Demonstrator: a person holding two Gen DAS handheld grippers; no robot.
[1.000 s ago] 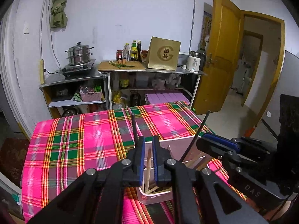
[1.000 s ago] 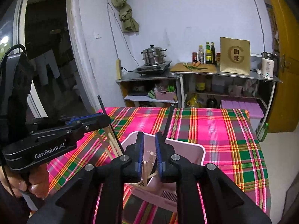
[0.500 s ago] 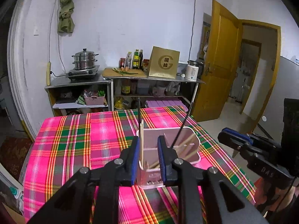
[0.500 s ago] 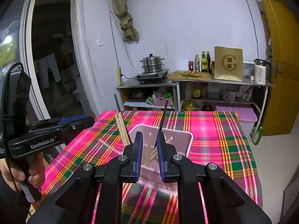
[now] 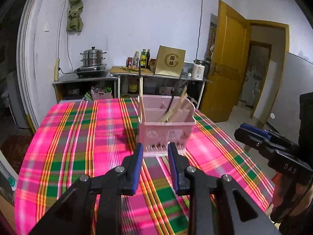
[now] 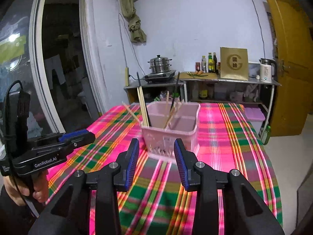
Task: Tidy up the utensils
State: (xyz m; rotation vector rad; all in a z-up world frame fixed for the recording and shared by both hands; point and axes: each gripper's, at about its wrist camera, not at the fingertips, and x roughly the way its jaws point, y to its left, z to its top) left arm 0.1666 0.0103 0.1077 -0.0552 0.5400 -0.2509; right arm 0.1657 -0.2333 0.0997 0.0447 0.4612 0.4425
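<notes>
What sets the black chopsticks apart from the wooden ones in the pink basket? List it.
The black chopsticks are dark and few; the wooden chopsticks are pale tan and more numerous. In the right wrist view one black stick rises higher than the wooden pair beside it. Both kinds stand leaning in the pink basket.

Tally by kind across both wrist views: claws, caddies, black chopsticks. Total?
claws: 2 (left claw, right claw; both opening, nothing between the fingers)
caddy: 1
black chopsticks: 2, both standing in the caddy
total: 5
</notes>
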